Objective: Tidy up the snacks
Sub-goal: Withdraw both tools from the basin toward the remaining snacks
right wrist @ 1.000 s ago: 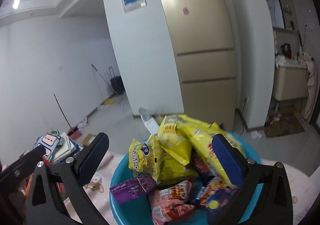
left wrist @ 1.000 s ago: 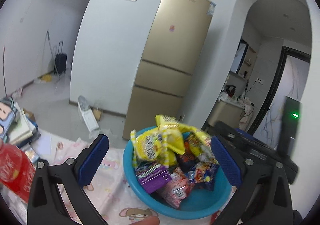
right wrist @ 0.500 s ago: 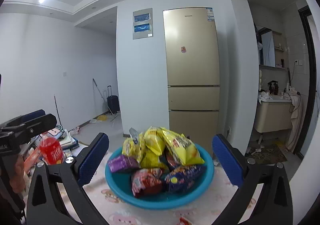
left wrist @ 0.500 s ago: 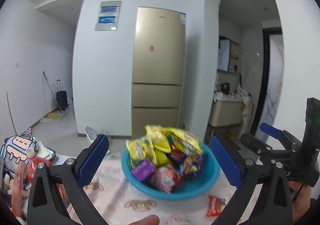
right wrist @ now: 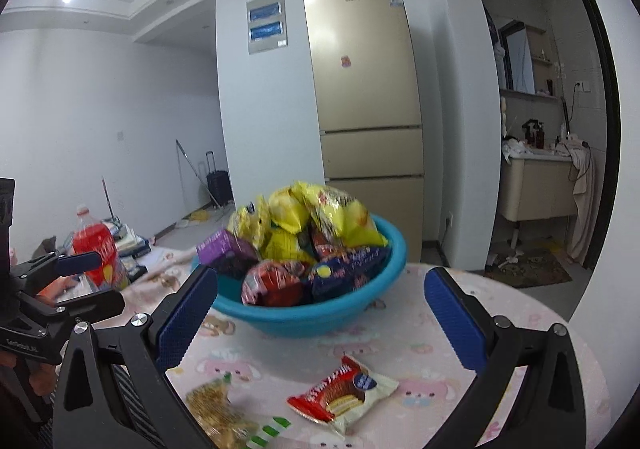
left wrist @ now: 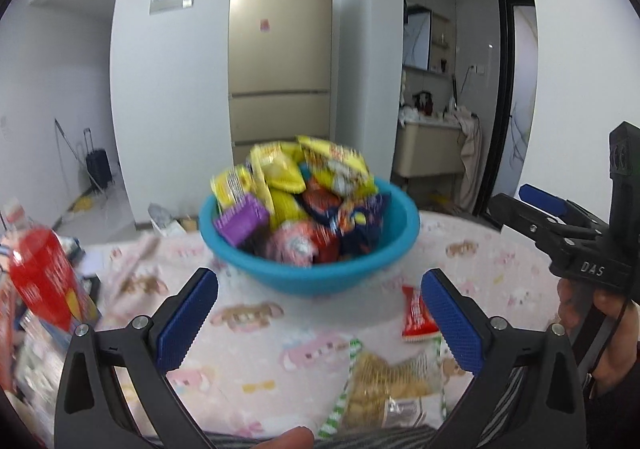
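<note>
We have pulled back from the blue bowl — both grippers spread, empty; two packets remain outside.

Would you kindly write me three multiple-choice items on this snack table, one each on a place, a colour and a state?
1. Where does the red-and-white wafer packet lie?
A. in the basin
B. on the pink cartoon tablecloth in front of the basin
C. in a claw

2. What colour is the round plastic basin heaped with snack bags?
A. blue
B. red
C. white

3. How does the right claw stand?
A. shut on a packet
B. shut, empty
C. open, empty

Answers: 1 B, the packet rests flat on the cloth, apart from the basin; 2 A, its wall is blue; 3 C, its blue pads are wide apart with nothing between them.
</note>
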A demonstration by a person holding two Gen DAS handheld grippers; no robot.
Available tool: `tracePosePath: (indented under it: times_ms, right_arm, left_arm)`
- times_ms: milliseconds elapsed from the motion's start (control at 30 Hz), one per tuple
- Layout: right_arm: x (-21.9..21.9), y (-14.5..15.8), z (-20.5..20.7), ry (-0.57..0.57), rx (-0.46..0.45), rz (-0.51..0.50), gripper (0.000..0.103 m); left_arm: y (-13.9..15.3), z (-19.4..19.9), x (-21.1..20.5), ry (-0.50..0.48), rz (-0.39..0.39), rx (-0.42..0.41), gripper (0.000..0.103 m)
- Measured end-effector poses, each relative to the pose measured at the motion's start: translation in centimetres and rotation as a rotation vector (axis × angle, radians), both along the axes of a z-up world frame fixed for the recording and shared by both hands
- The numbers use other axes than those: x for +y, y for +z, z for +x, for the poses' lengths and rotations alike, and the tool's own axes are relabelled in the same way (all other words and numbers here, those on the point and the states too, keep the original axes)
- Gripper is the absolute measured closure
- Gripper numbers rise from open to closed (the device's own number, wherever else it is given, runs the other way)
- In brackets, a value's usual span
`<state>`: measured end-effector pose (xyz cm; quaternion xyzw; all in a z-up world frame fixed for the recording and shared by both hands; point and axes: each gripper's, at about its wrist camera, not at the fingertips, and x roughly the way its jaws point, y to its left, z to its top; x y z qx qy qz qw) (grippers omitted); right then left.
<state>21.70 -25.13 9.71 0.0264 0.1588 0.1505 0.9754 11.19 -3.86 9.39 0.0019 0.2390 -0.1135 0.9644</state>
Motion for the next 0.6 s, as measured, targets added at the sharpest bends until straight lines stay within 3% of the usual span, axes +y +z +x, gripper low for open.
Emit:
tracePosePath:
  times_ms: [233, 433, 600]
  right_arm:
    - [0.4, -3.5, 0.9, 0.004, 0.081, 0.015, 0.000]
    - [1.6, -5.7, 1.3, 0.005, 0.133, -0.037, 0.000]
    - [2.0, -6.4, 1.6, 0.004, 0.157, -0.059, 0.000]
  left_arm:
    - [-3.9, 0.8, 0.1, -0.008, -0.068, 0.100, 0.000]
    - [-5.0, 0.2, -0.7, 0.048, -0.039, 0.078, 0.000]
    - [-6.1, 0.1, -2.1, 0.054, 0.057, 0.058, 0.000]
